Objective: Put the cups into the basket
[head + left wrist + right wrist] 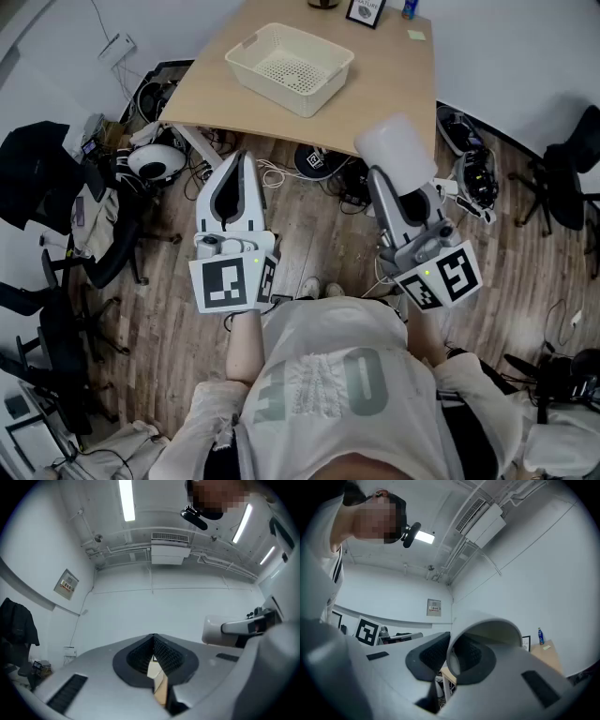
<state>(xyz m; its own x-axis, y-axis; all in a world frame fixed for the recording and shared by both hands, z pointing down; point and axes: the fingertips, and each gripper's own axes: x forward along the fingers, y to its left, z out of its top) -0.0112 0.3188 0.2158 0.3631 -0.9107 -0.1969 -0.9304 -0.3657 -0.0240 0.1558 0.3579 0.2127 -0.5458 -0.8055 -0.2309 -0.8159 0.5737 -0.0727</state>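
A cream perforated basket [291, 66] stands empty on the wooden table [394, 84], ahead of me. My right gripper [389, 183] is shut on the rim of a white cup [396, 155], held up in front of the table's near edge. In the right gripper view the cup [487, 634] lies on its side with its wall between the jaws, mouth toward the camera. My left gripper [246, 157] hangs level with it on the left, shut and empty. In the left gripper view that gripper [153, 641] points at a bare wall, with the cup [215, 630] at the right.
A framed picture [366, 11], a blue bottle [410, 9] and a sticky note [416, 36] sit at the table's far end. Cables and power strips [323, 169] lie under the table. Black office chairs [103, 244] crowd the left, another chair [574, 159] stands at the right.
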